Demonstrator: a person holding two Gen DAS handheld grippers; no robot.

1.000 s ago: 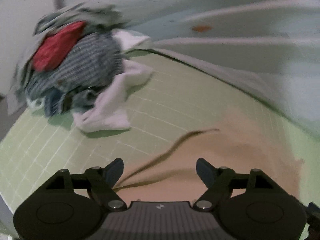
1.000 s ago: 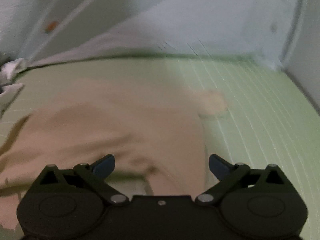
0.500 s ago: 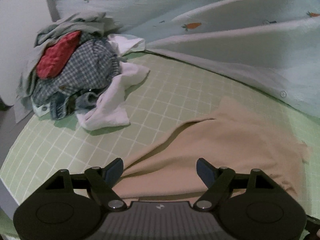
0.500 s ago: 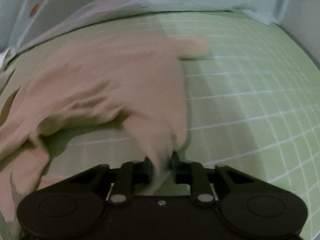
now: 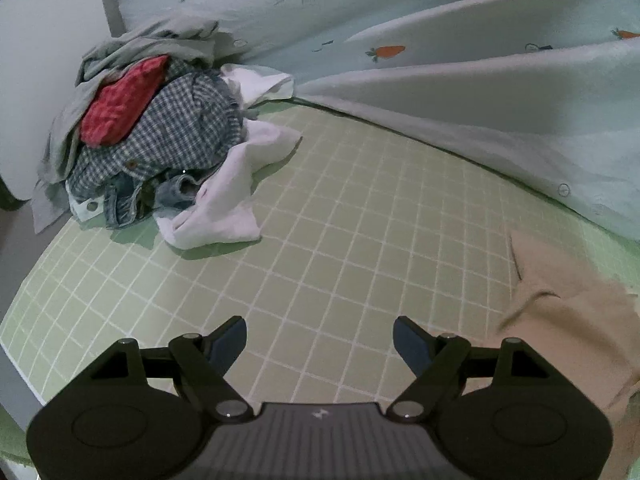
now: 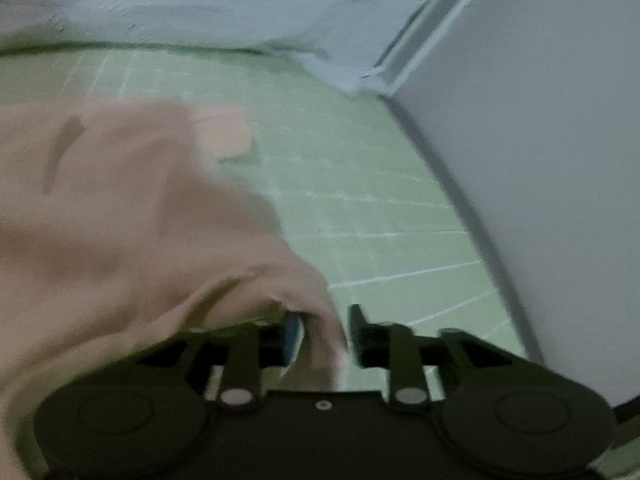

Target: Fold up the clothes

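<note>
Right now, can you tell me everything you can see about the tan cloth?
The tan cloth is soft, plain, thin-looking fabric with no print. It lies rumpled on the green grid mat, with creases and one small flap sticking out at its far edge. One corner is lifted off the mat, pinched in the right gripper, whose jaws are nearly closed on it. The left gripper is open beside it, not touching.

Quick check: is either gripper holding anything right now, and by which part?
The right gripper pinches the beige garment at its near edge; the left gripper is open, holding nothing.
</note>
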